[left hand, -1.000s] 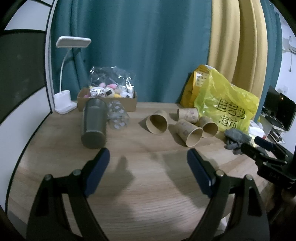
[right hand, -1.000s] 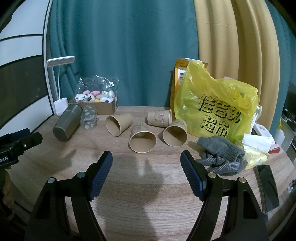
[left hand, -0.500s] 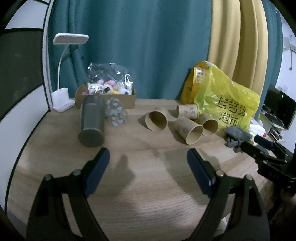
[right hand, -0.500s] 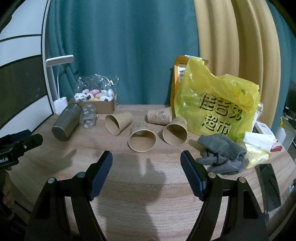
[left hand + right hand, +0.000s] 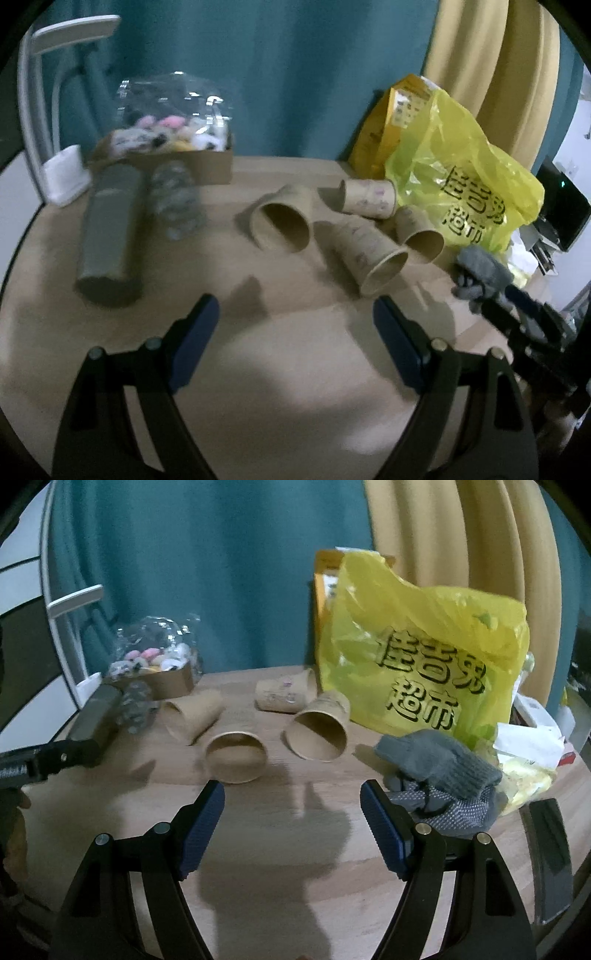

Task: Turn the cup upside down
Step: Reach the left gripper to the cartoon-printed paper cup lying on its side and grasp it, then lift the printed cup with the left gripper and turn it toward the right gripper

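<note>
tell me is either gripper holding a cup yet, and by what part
No. The left gripper and right gripper are both open and empty; the four paper cups lie untouched on the table.

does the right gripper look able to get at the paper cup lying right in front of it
Probably yes. The right gripper is open and empty, and the nearest paper cup lies on its side just ahead of the left fingertip, mouth toward the camera, with bare table between. The gray glove sits off to the right, clear of that path.
</note>
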A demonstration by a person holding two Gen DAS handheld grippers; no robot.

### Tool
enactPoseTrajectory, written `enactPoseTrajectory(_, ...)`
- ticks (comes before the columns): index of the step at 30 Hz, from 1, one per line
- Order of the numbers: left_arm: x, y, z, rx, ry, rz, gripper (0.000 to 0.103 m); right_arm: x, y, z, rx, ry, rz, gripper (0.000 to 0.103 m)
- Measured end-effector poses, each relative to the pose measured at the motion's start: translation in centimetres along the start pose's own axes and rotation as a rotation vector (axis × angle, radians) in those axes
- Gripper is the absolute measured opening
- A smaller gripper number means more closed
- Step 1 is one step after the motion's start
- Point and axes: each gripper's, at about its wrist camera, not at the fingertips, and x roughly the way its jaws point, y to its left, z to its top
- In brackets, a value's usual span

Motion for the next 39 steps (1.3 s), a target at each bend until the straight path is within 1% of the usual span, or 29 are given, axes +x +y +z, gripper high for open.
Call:
enactPoseTrajectory(5,4.9,-3.2,3.4,0.024,0.072,-0.031,0.087,2.1,-2.6,0.6,0.029,0.013,-0.007,0.079)
enactPoseTrajectory(12,10.4,-6.6,6.3,0.017,0.169,-0.014,0.087,4.2,-6.2,1.2,0.056,0.024,-0.003,0.079)
enactPoseTrajectory(15,12.6,-7.3,7.2,0.004,0.212,0.020,0.087,4.6,-7.3,1.5,0.066,0.026,0.004,0.079)
enactPoseTrajectory(18,14.5,-7.2,7.4,-0.021,0.265,0.045,0.087,5.1,-8.0,1.8,0.074,0.022,0.017,0.079)
enactPoseTrajectory(20,15.4,-6.9,7.3,-0.038,0.295,0.048,0.087,5.4,-8.1,2.0,0.077,0.021,0.026,0.079)
enactPoseTrajectory(24,16.1,-7.1,7.4,-0.028,0.312,0.065,0.087,5.8,-8.3,2.0,0.088,0.017,0.038,0.079)
enactPoseTrajectory(25,16.3,-7.2,7.3,-0.036,0.324,0.045,0.087,5.9,-8.3,2.0,0.093,0.018,0.040,0.079)
enactPoseTrajectory(28,16.7,-7.7,7.2,-0.026,0.353,0.037,0.085,6.0,-8.4,2.0,0.108,0.019,0.047,0.079)
enactPoseTrajectory(29,16.8,-7.7,7.1,-0.031,0.365,0.022,0.076,5.9,-8.4,2.0,0.110,0.017,0.049,0.079)
enactPoseTrajectory(30,17.0,-7.7,7.0,-0.037,0.382,0.015,0.070,5.8,-8.4,2.0,0.112,0.013,0.049,0.079)
enactPoseTrajectory(35,16.3,-7.9,7.0,-0.037,0.380,0.004,0.067,5.2,-8.5,1.9,0.118,0.004,0.045,0.079)
enactPoseTrajectory(39,14.5,-8.3,6.8,-0.044,0.375,-0.015,0.067,4.1,-8.3,1.9,0.111,-0.010,0.040,0.079)
